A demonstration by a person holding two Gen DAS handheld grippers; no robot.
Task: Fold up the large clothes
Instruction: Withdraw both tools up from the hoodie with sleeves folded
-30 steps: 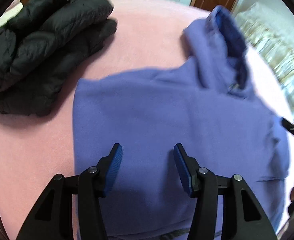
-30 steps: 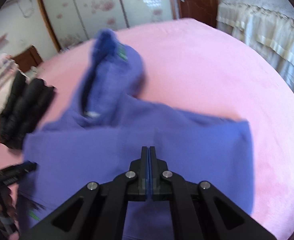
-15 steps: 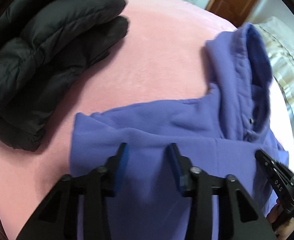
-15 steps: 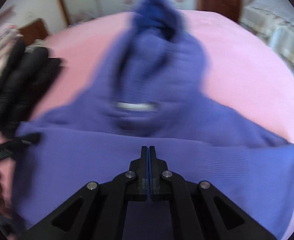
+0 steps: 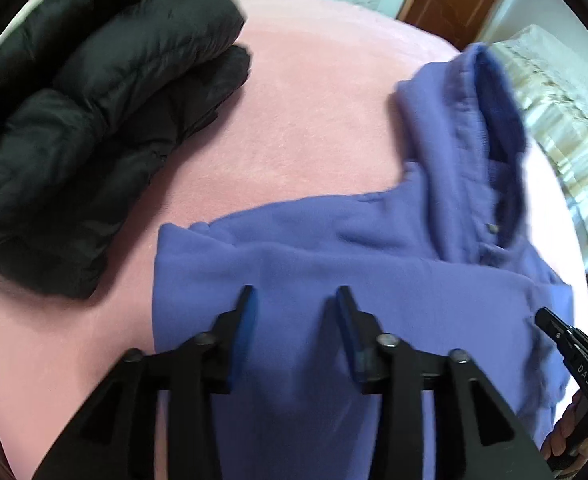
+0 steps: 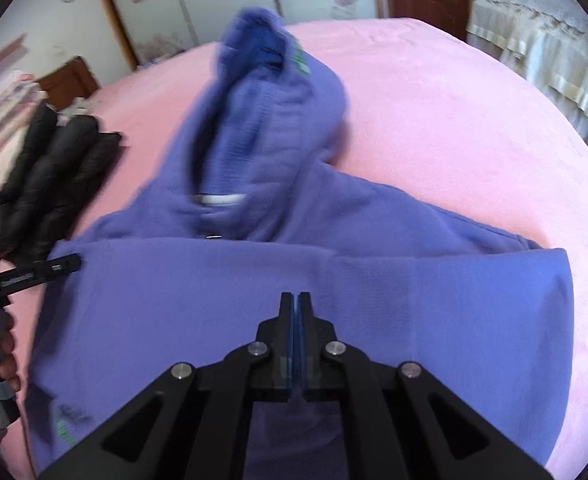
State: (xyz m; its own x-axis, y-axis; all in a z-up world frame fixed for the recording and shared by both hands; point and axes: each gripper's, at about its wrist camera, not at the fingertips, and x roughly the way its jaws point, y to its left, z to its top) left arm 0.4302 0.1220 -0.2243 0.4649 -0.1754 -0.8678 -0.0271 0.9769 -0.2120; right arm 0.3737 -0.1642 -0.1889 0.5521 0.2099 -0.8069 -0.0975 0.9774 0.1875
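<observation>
Pink bed (image 6: 434, 120): I folded the purple hoodie (image 6: 434, 312) hem farward; hood remains. Left gripper (image 5: 294, 304) just reopened, empty; right gripper (image 6: 295, 300) closed, empty.

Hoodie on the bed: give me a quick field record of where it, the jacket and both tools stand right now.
surface: pink bed cover
hoodie: purple, lying on the cover, lower part folded up over the body, hood pointing away
jacket: black, bundled beside the hoodie
left tool: open, above the folded edge, jaws have just been opening, pads not pressing on the cloth
right tool: shut, over the fold; whether cloth is pinched, unclear
</observation>
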